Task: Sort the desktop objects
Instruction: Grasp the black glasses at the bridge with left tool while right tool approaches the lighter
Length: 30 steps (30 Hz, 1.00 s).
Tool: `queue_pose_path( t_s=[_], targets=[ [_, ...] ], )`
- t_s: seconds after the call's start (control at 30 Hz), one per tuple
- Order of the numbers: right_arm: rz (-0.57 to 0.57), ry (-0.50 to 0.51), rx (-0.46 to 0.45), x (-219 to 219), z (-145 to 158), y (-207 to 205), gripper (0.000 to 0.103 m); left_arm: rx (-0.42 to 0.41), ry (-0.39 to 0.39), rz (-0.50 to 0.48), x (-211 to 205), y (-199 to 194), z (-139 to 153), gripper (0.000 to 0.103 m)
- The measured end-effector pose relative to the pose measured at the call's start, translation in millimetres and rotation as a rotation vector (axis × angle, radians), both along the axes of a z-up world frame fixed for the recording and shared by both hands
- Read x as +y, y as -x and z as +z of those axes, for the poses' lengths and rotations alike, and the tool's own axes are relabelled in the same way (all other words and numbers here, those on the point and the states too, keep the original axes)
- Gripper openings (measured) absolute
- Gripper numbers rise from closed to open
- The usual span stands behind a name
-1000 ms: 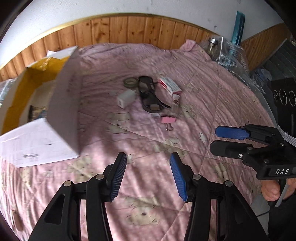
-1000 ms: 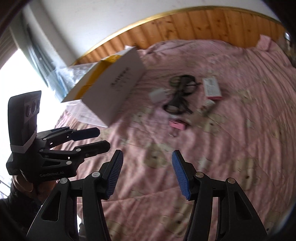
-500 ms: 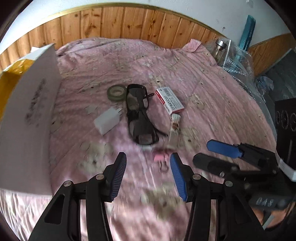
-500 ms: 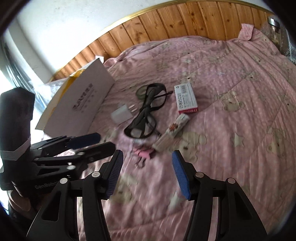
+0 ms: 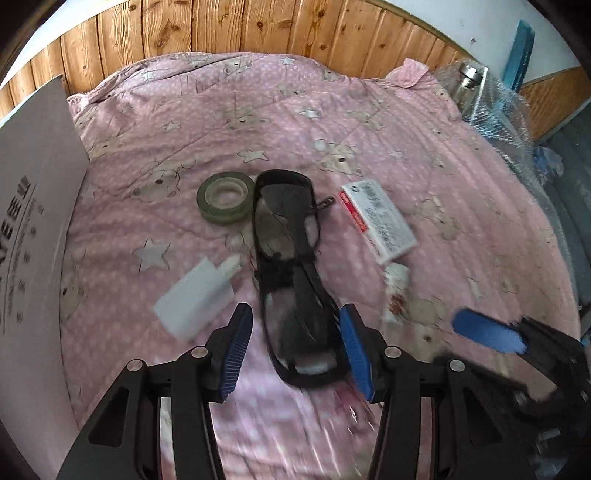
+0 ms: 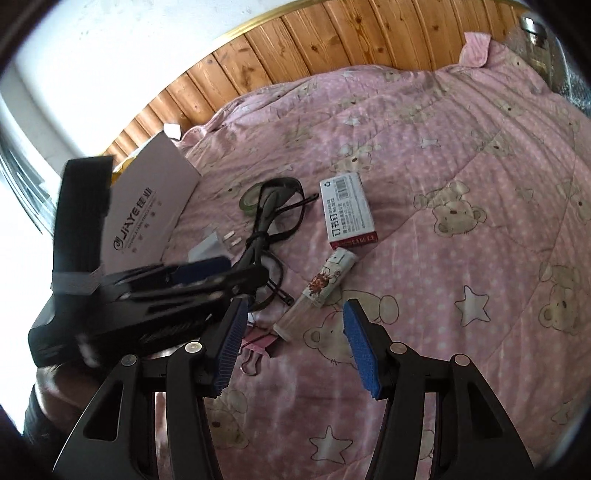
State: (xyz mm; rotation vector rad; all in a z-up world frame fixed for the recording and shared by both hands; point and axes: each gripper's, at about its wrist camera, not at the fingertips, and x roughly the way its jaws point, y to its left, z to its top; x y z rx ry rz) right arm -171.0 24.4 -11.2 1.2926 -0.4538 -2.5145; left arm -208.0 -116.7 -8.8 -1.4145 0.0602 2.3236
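A cluster of small objects lies on the pink bear-print quilt [image 5: 332, 122]. My left gripper [image 5: 294, 310] is open, its blue pads either side of the near lens of the black glasses [image 5: 284, 206]. A green tape roll [image 5: 225, 197], a white charger [image 5: 195, 299] and a red-and-white box [image 5: 378, 221] lie around them. My right gripper [image 6: 295, 310] is open just short of a small white tube [image 6: 317, 291]. A pink binder clip [image 6: 258, 341] lies by its left finger. The left gripper [image 6: 207, 273] crosses the right wrist view over the glasses [image 6: 273, 210].
A big white cardboard box [image 5: 29, 229] stands open at the quilt's left edge. A wood-panelled wall [image 5: 258, 26] runs behind. A jar wrapped in bubble wrap [image 5: 476, 85] sits at the far right. A hand [image 6: 55, 384] holds the left gripper.
Both grippers have moved forward and down to the cluster, staying open. The left one now has the glasses' near lens between its fingers; the right one has neared the tube and clip.
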Motion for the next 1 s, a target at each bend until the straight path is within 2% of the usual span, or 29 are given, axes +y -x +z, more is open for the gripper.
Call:
queue_pose_path(
  t_s=[0.07,0.17,0.27,0.57,0.73,0.87,0.93,1.0],
  targets=[
    [0.004,-0.009,-0.005,-1.2,-2.8,0.7,0.057,-0.002,-0.014,0.013,-3.0,5.4,-3.8,0.056],
    [0.016,-0.01,-0.003,-3.1,-2.9,0.9,0.057,0.011,-0.008,0.013,-8.7,1.7,-3.2,0.045],
    [0.026,-0.008,0.002,-6.2,-1.4,-0.1,0.057,0.023,0.015,0.045,-24.0,-7.8,-0.2,0.045],
    [0.031,-0.021,-0.005,-23.4,-3.8,5.6,0.057,-0.03,-0.089,0.082,-74.0,-33.1,4.9,0.046],
    [-0.006,-0.038,-0.019,-26.5,-12.8,16.2,0.058,-0.003,-0.069,0.059,-64.6,-28.3,6.9,0.051],
    [-0.022,-0.052,-0.042,-26.4,-27.6,23.2,0.058,-0.017,-0.032,0.045,-54.9,-22.9,-9.2,0.051],
    [-0.017,-0.063,-0.028,-26.0,-28.7,21.8,0.055,0.007,-0.027,0.046,-54.6,-25.3,-9.6,0.051],
    [-0.008,-0.093,-0.029,-25.2,-28.6,21.1,0.04,0.016,-0.011,0.05,-55.3,-28.7,-9.5,0.045]
  ],
)
